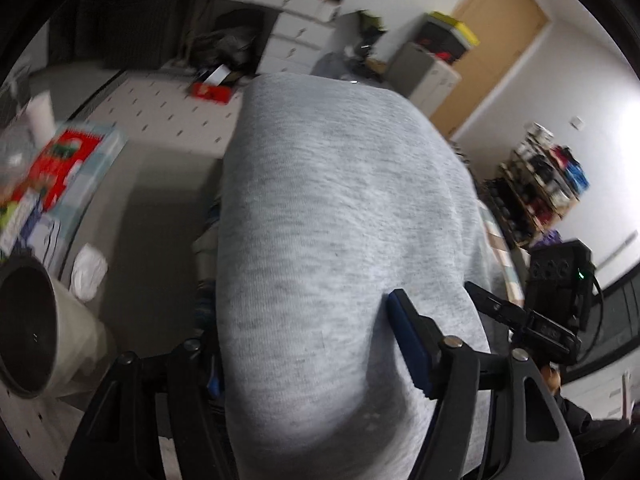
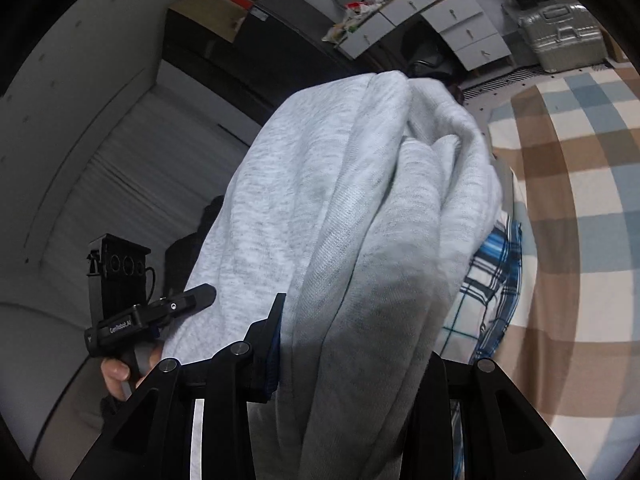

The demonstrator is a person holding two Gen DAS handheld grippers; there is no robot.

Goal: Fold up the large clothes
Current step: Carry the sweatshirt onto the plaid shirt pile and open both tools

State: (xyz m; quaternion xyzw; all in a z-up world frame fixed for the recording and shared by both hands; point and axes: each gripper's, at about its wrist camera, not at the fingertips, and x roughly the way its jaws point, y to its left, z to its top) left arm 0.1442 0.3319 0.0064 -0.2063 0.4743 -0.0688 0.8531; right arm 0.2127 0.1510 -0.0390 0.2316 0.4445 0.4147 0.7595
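Note:
A bulky light grey sweatshirt (image 1: 340, 220) is bunched up and fills the left wrist view. My left gripper (image 1: 304, 312) is shut on it: the blue pad of the right finger (image 1: 408, 340) dents the cloth, and the other finger is hidden behind it. In the right wrist view the same grey sweatshirt (image 2: 340, 200) hangs in thick folds over my right gripper (image 2: 356, 320), which is shut on it; only its left finger (image 2: 272, 332) shows. Each view catches the other gripper close beside the cloth: the right one (image 1: 492, 304) and the left one (image 2: 200, 294), gripped by a hand (image 2: 120, 372).
A bed with a brown-and-blue checked cover (image 2: 560, 200) lies to the right, with a blue plaid cloth (image 2: 492, 280) on its edge. Behind are white drawers (image 2: 440, 12) and a silver suitcase (image 2: 560, 36). A round bin (image 1: 24, 320), stacked boxes (image 1: 68, 164) and a wooden door (image 1: 500, 40) surround the spot.

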